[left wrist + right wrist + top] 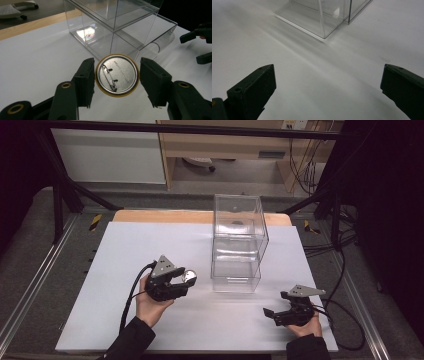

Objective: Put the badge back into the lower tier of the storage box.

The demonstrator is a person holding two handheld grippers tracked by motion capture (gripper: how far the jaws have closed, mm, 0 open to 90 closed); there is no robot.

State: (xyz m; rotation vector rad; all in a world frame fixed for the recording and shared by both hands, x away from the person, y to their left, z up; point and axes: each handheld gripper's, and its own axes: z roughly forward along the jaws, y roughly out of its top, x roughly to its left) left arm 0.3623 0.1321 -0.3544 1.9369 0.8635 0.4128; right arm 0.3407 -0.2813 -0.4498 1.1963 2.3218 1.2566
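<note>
Gripping the badge [117,75] back-up, your left gripper [181,281] sits nearer the box [237,242], whose open front lies at two o'clock; your right gripper [278,312] idles unclenched on the worktop [125,255].

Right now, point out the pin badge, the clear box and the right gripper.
pin badge [117,75]: left gripper view, middle of its metal back.
clear box [236,245]: high view, front wall of the stacked box.
right gripper [274,314]: high view, midway between its open fingertips.
</note>
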